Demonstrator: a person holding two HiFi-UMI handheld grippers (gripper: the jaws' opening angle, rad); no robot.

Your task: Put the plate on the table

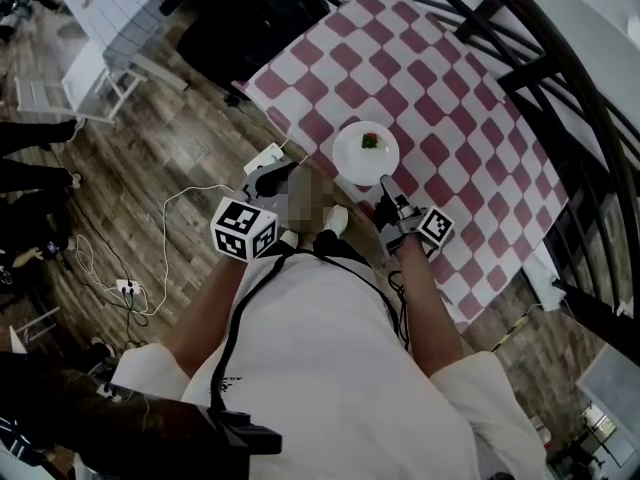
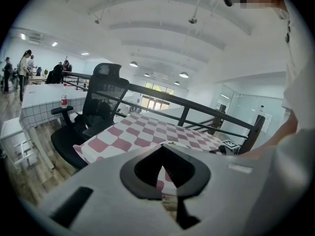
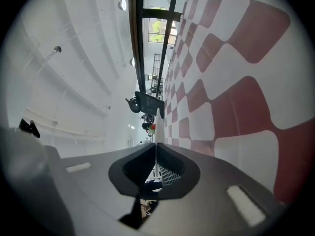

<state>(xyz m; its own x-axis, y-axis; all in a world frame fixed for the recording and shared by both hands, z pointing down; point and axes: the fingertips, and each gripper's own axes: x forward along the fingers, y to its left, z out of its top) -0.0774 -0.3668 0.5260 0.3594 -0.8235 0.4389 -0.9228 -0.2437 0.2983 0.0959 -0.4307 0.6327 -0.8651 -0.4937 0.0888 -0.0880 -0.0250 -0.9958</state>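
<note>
A small white plate (image 1: 366,153) with a bit of red and green food (image 1: 370,140) is over the near edge of the red-and-white checked table (image 1: 450,98). My right gripper (image 1: 386,186) is shut on the plate's near rim. In the right gripper view the plate (image 3: 157,127) shows edge-on between the jaws of the right gripper (image 3: 156,144), close beside the checked cloth (image 3: 236,82). I cannot tell whether it touches the cloth. My left gripper (image 1: 268,178) hangs off the table's corner. In its own view the left gripper (image 2: 163,149) is shut with nothing in it.
A black office chair (image 2: 93,117) stands at the table's far left end. A black railing (image 1: 540,58) runs along the table's far side. Cables and a power strip (image 1: 125,288) lie on the wooden floor at left. A white tiled table (image 1: 120,8) stands further back.
</note>
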